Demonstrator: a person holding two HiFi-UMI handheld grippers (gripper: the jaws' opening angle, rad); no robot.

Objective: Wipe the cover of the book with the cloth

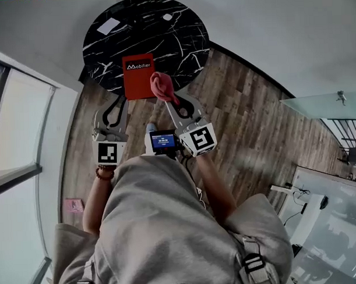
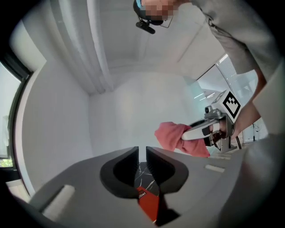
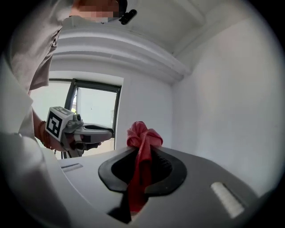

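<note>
Right gripper (image 3: 143, 153): clenched on a crumpled red cloth (image 3: 143, 133), which is bunched above the jaws.
Left gripper (image 2: 141, 156): jaws almost together, a thin slit is left, nothing is held.
Book (image 1: 138, 76): red, rectangular, laid flat at the near edge of the round black marble table (image 1: 174, 34).

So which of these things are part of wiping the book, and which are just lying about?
For the job: red book; red cloth, pinched by the right gripper; left gripper, holding nothing.
Lying about: white card and small white scrap on the black table; pink thing on the floor.
</note>
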